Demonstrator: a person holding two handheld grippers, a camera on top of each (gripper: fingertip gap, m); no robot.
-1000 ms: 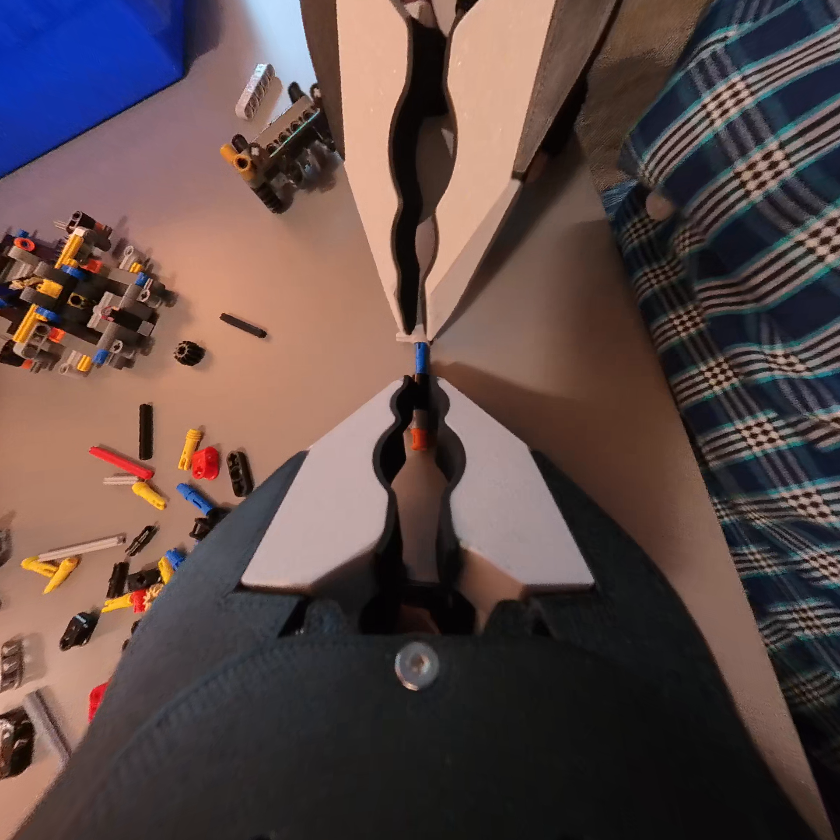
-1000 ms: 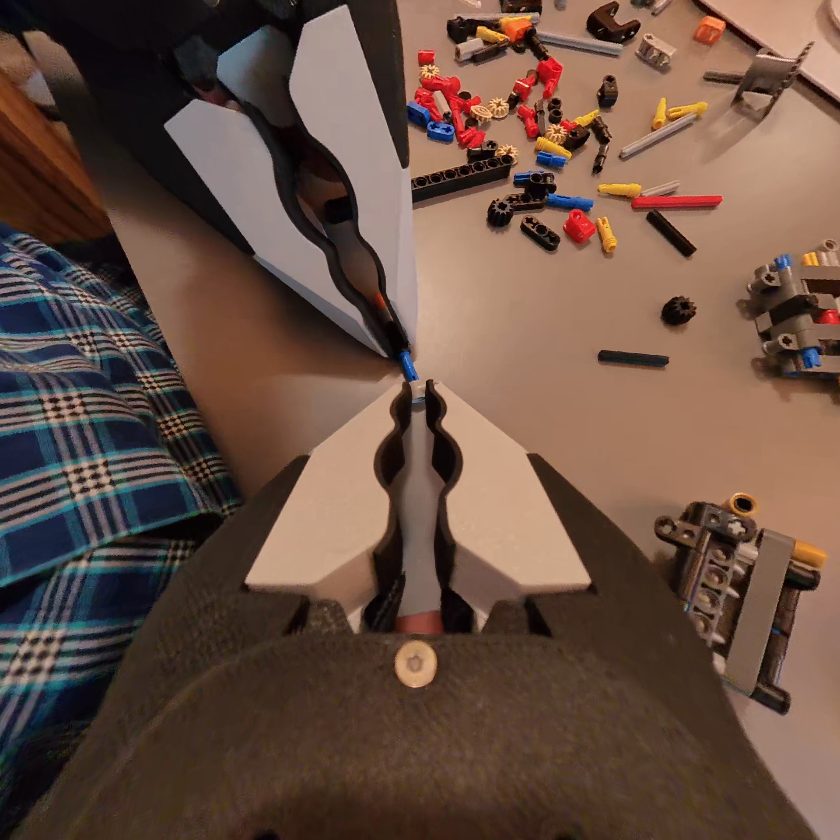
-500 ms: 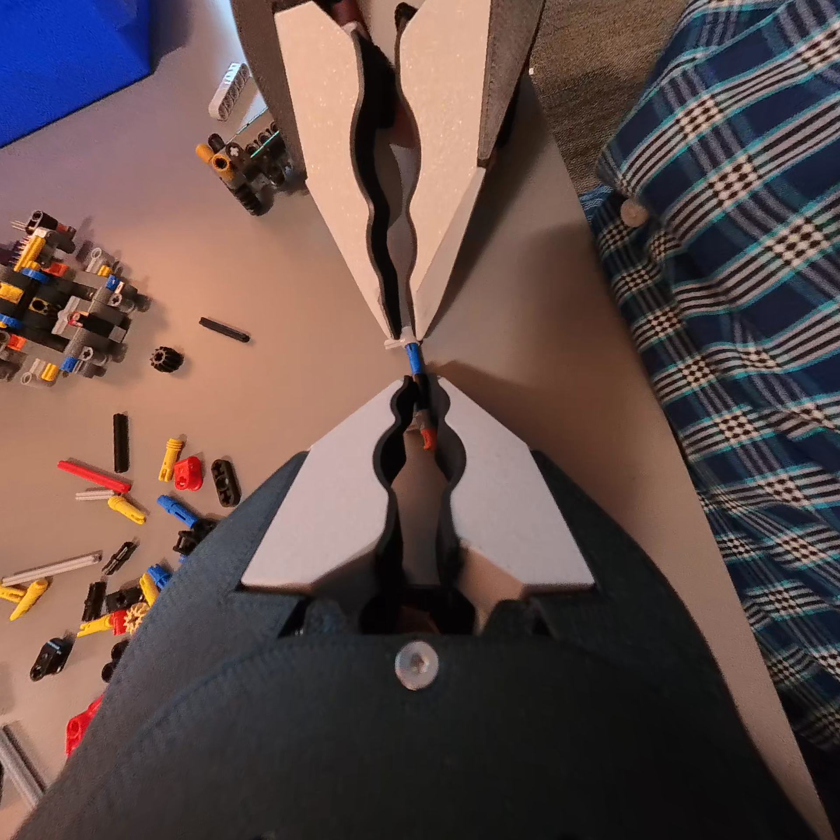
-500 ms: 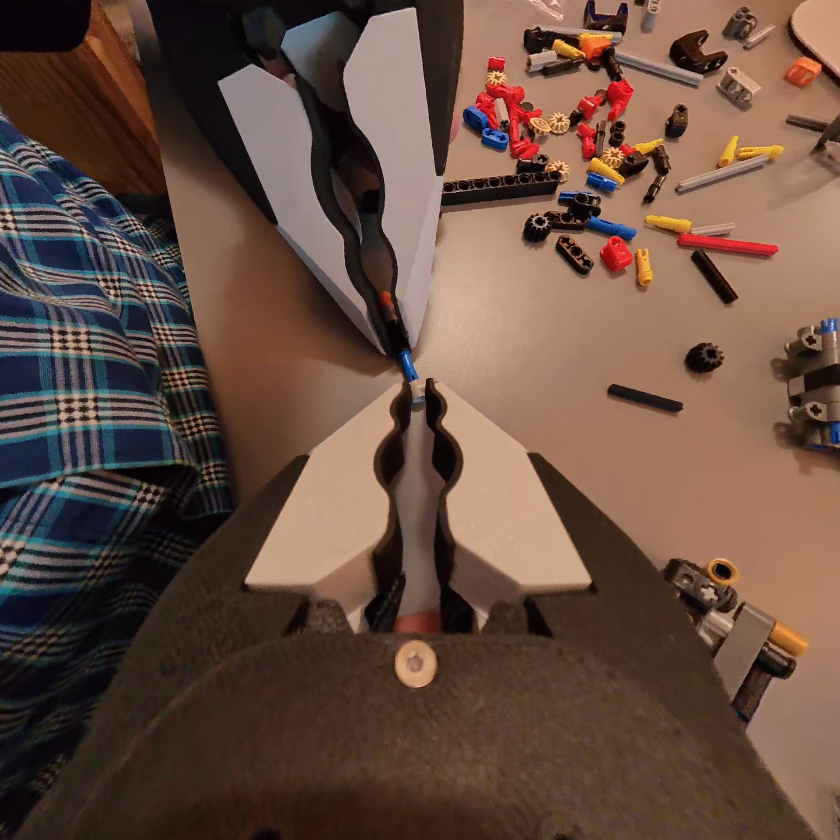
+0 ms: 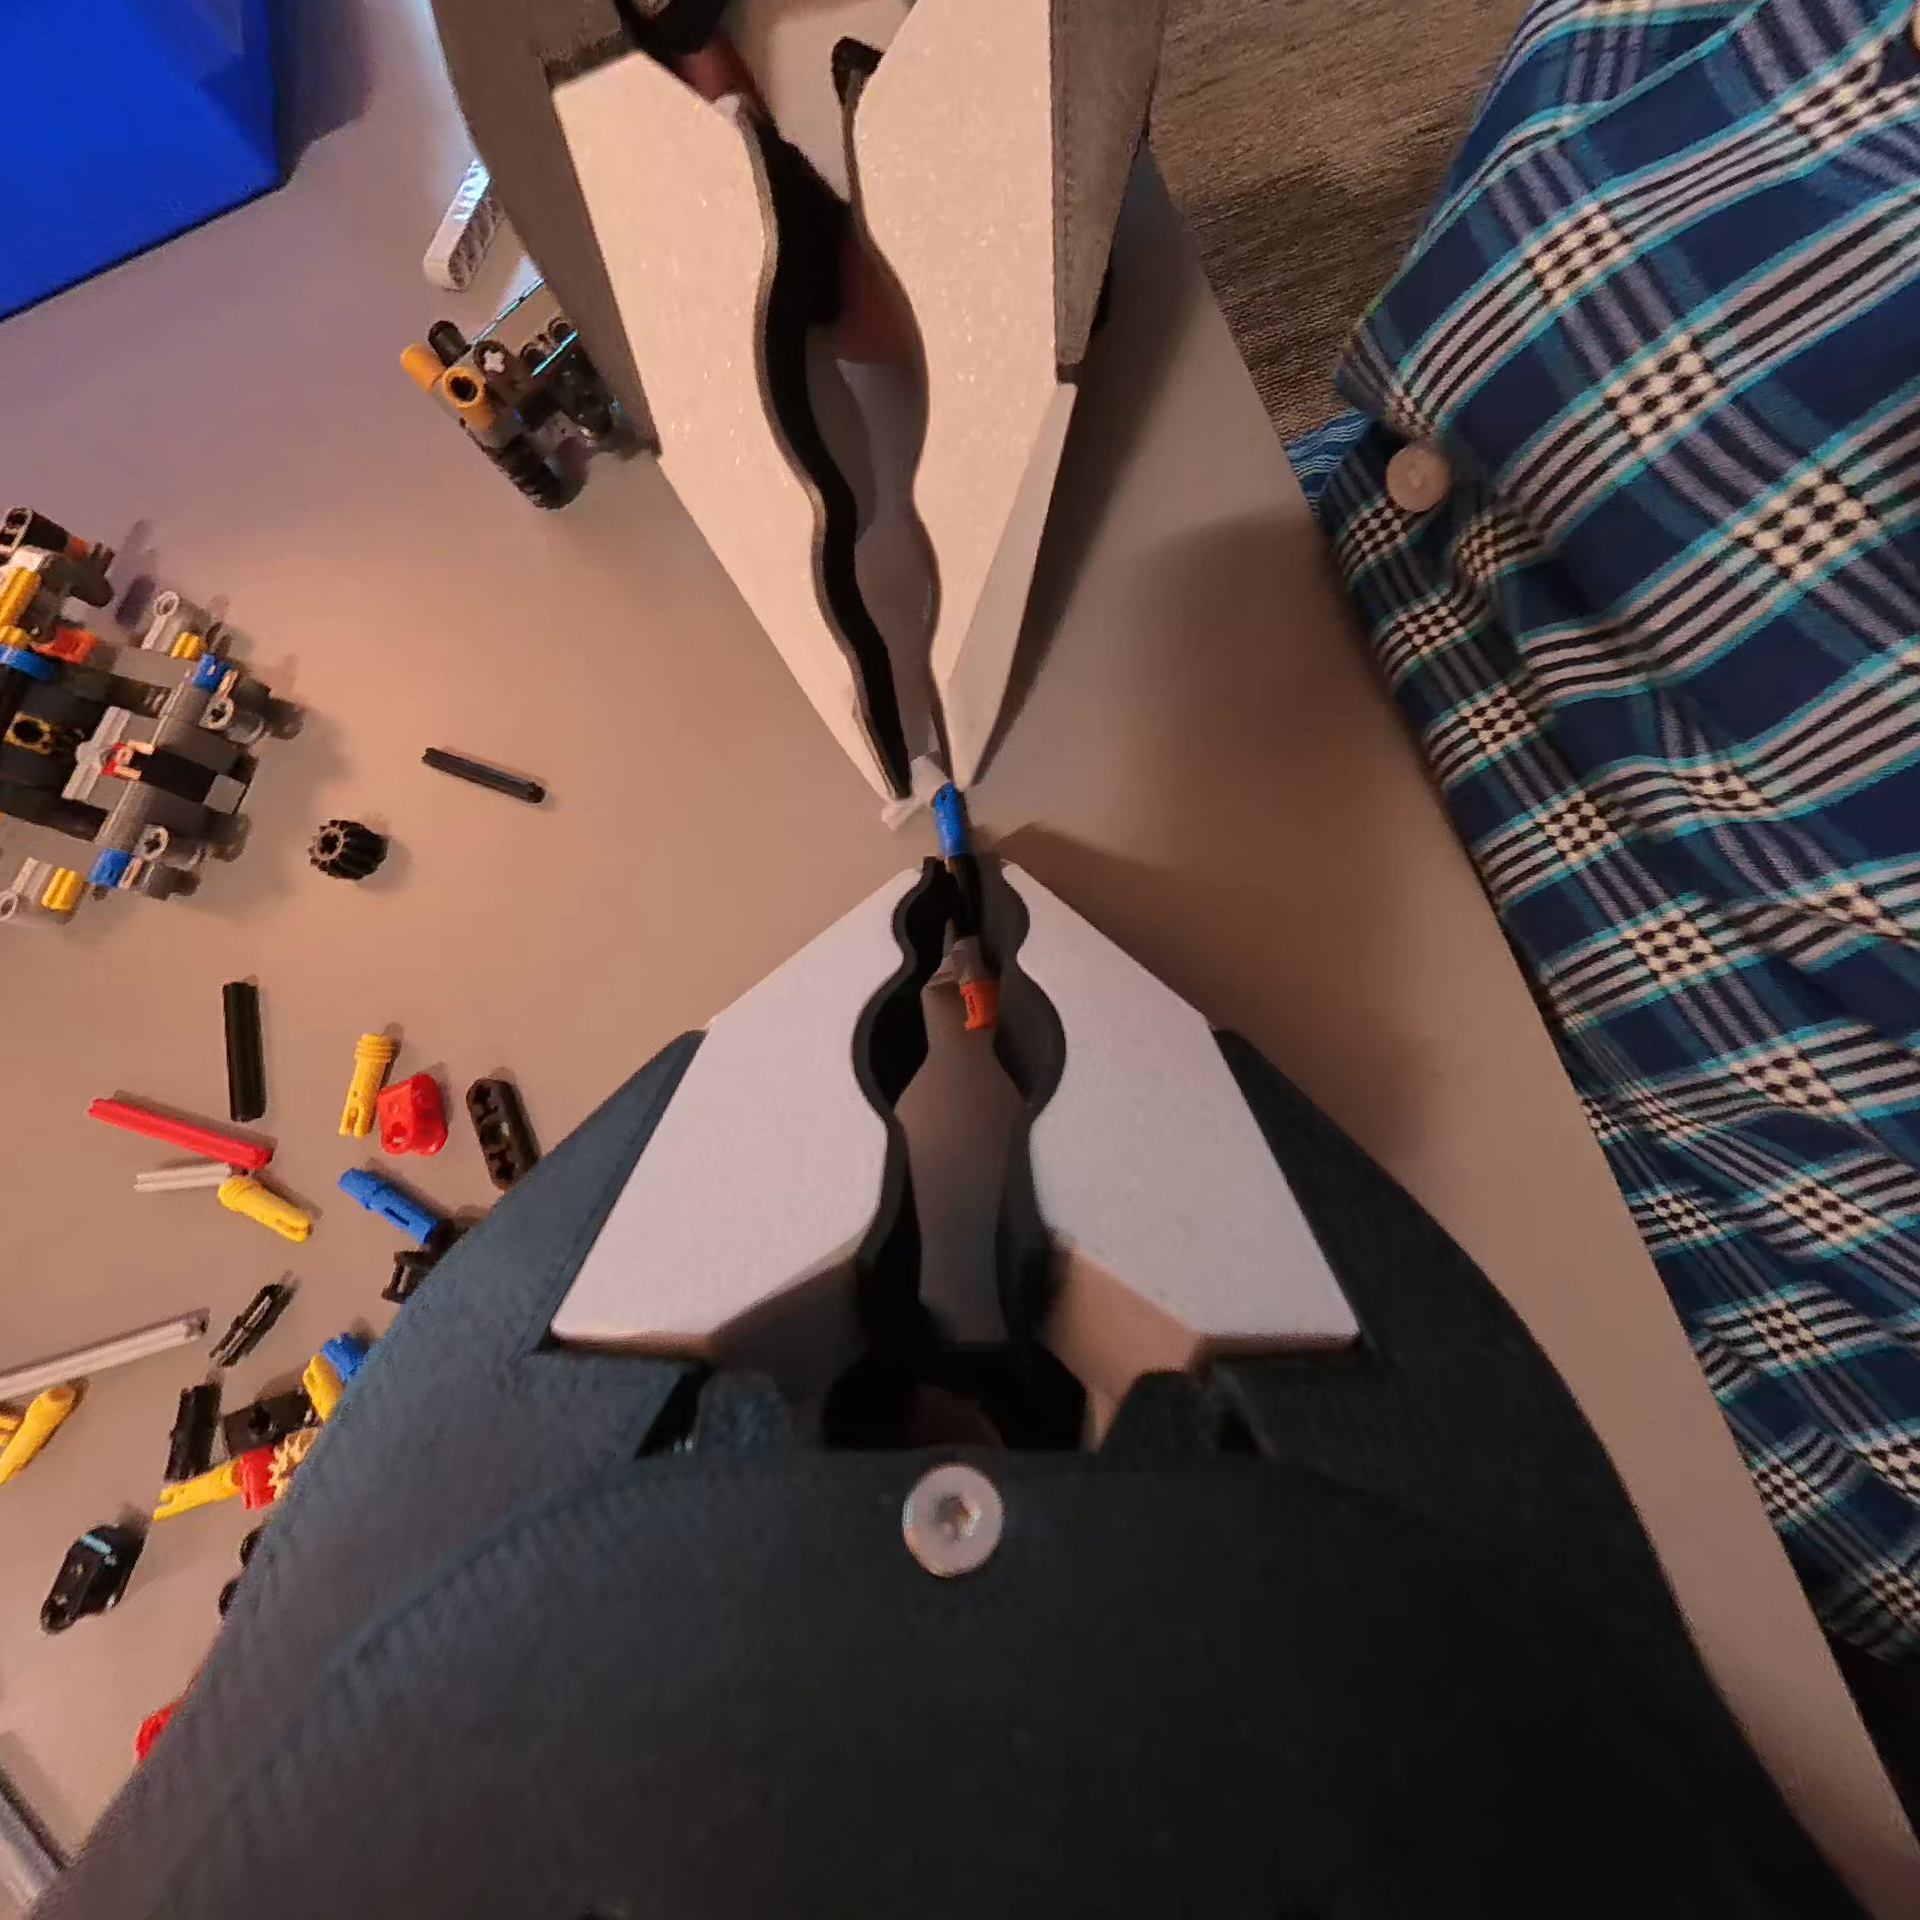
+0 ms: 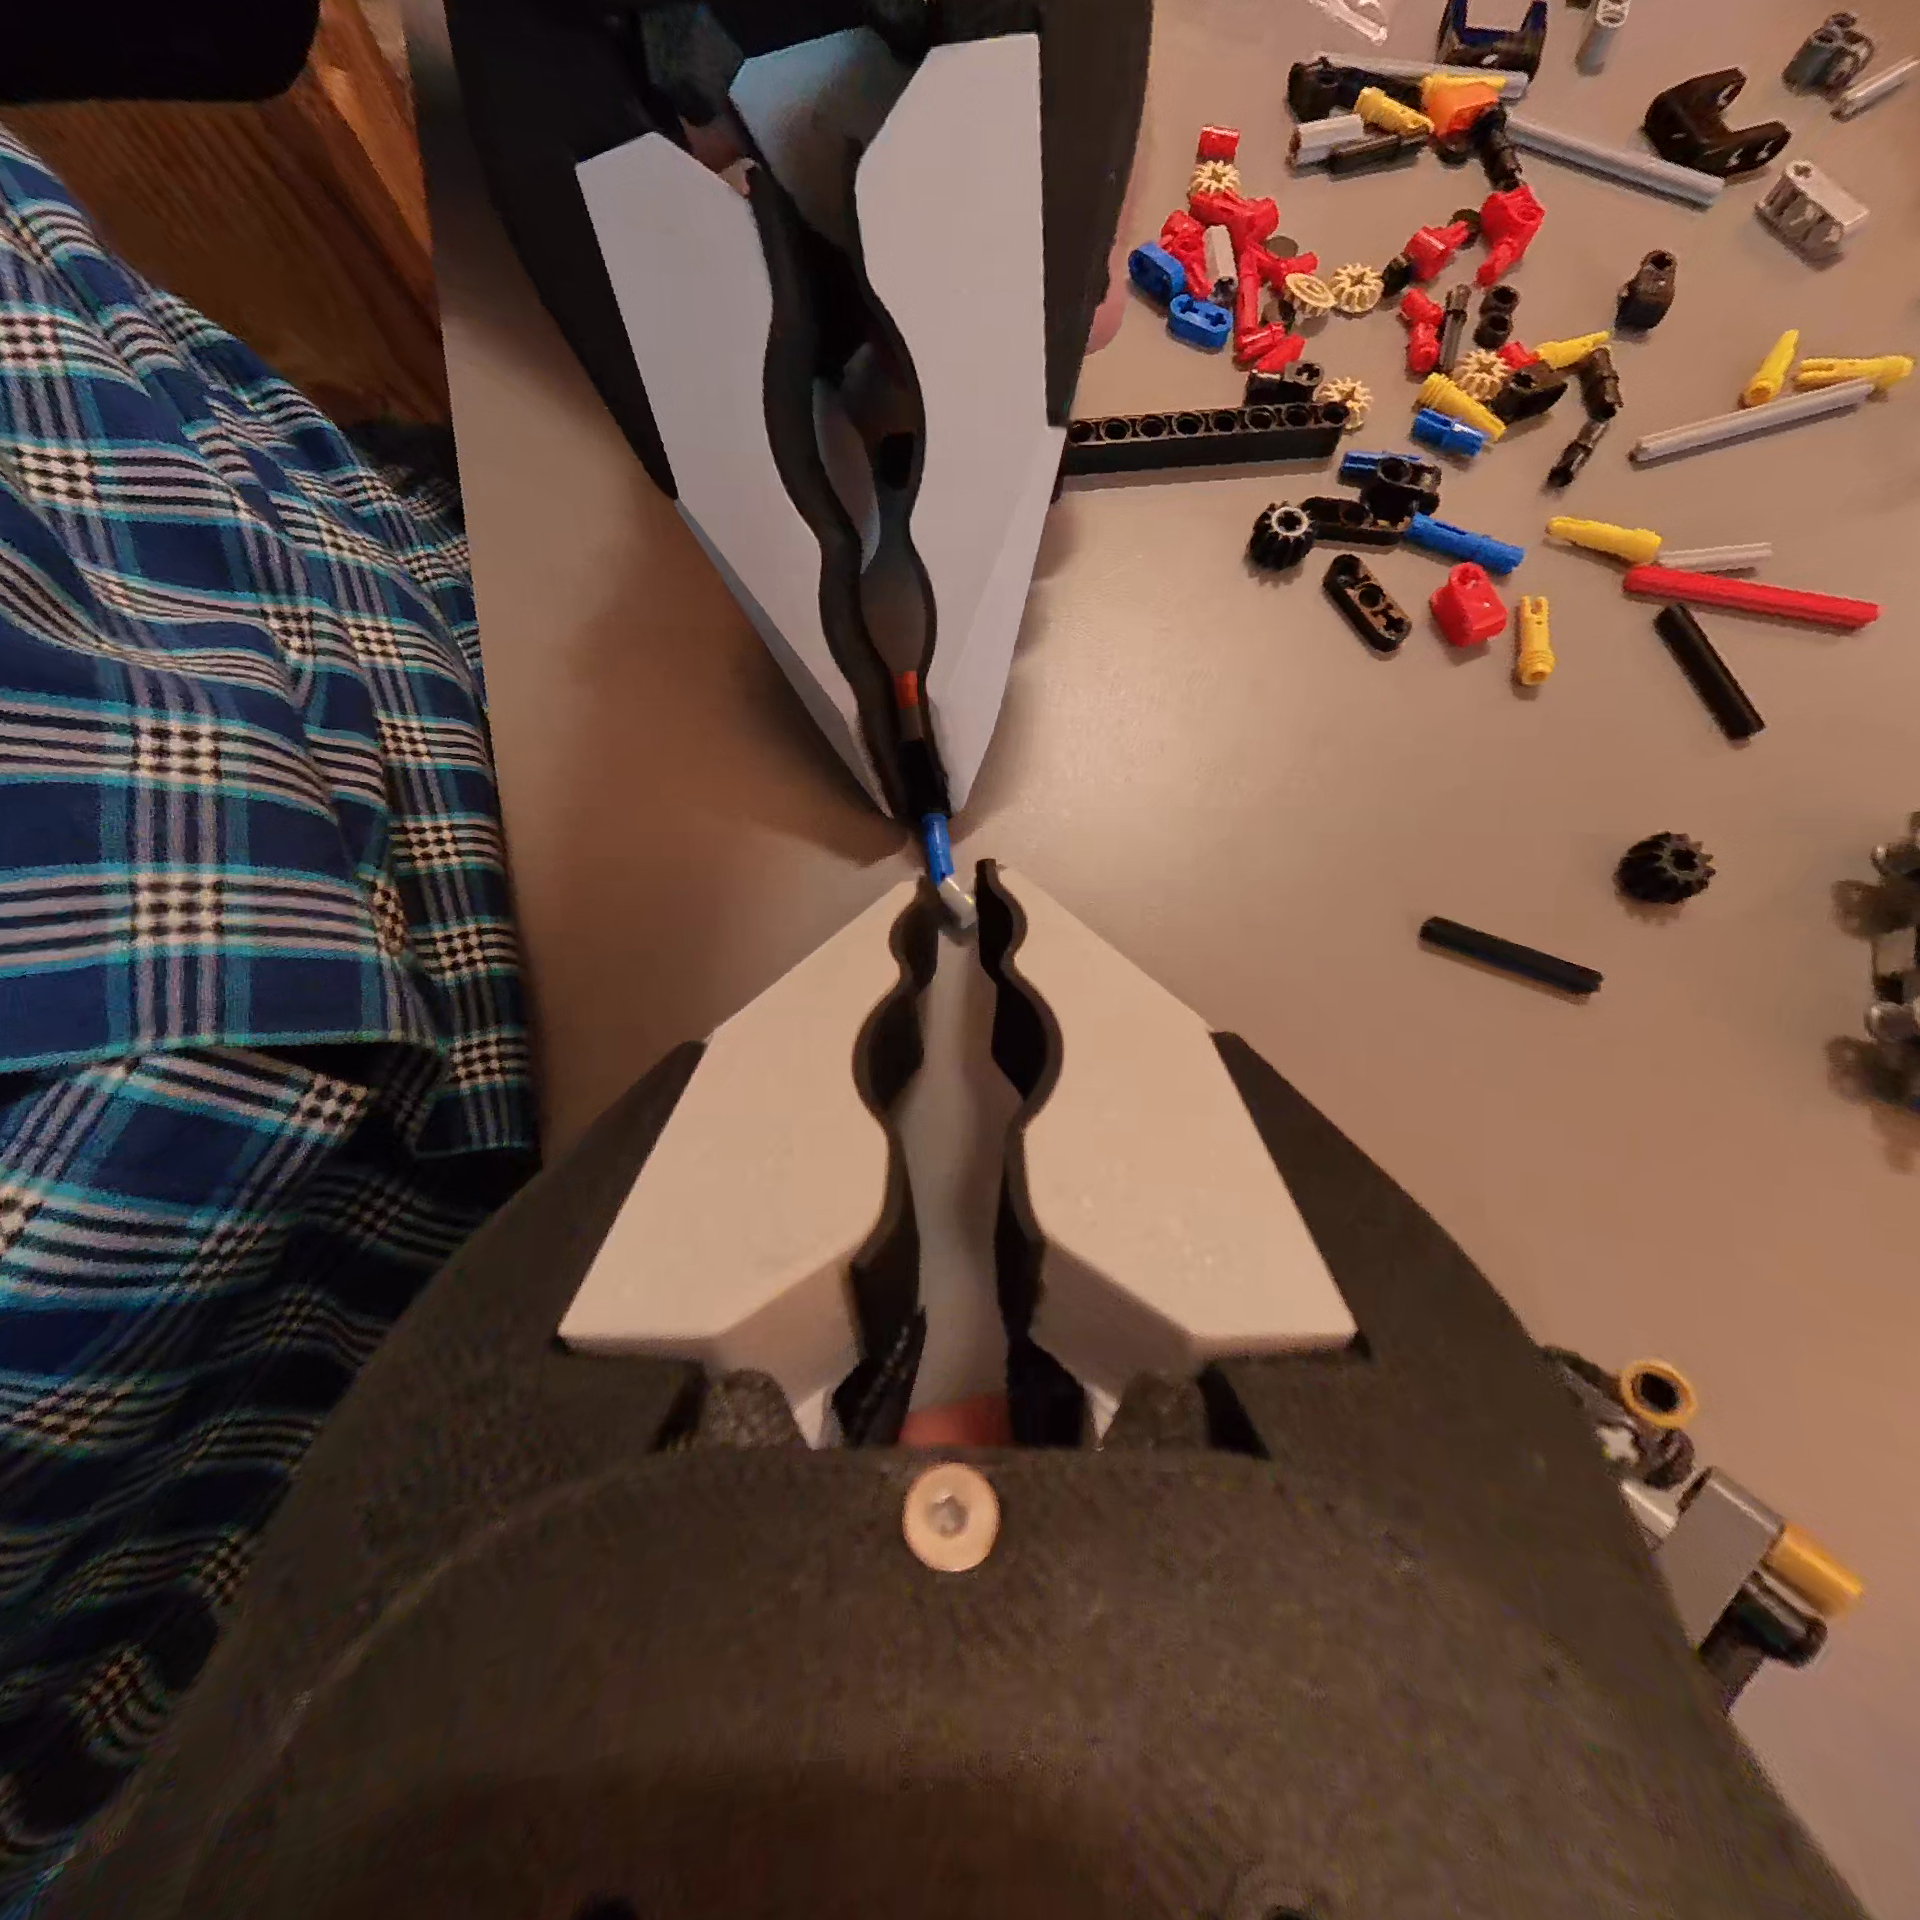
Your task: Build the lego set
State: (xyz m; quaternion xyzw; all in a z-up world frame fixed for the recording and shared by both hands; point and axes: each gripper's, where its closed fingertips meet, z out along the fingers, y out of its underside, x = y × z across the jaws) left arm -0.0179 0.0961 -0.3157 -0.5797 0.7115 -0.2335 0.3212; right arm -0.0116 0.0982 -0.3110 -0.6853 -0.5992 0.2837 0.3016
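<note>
My left gripper (image 5: 961, 878) is shut on a thin black pin piece with an orange end (image 5: 977, 1000) and a blue tip (image 5: 948, 821) that sticks out past its fingertips. My right gripper (image 6: 954, 883) is shut on a small light grey connector (image 6: 956, 902). The two grippers meet tip to tip above the table, and the grey connector touches the blue tip (image 6: 935, 842) at a tilt. In the left wrist view the right gripper (image 5: 930, 790) comes in from above with the grey connector (image 5: 912, 805). In the right wrist view the left gripper (image 6: 920, 805) comes in from above.
Loose red, yellow, blue and black parts (image 6: 1455, 312) lie scattered, with a long black beam (image 6: 1205, 431), a black axle (image 6: 1507, 954) and a black gear (image 6: 1662, 865). A large sub-assembly (image 5: 114, 748) and a smaller one (image 5: 509, 405) sit on the table. A blue box (image 5: 114, 135) and a person's plaid shirt (image 5: 1662, 727) border it. Both grippers' tips are close together, under 4 cm apart. Left tips and right tips are each some 10 centimeters from the black axle (image 6: 1507, 954). Seen from the left wrist view (image 5: 487, 774) as well.
Both grippers have stayed tip to tip while turning together, so the table parts have shifted in both views. The grey connector now sits more tilted against the blue tip.
</note>
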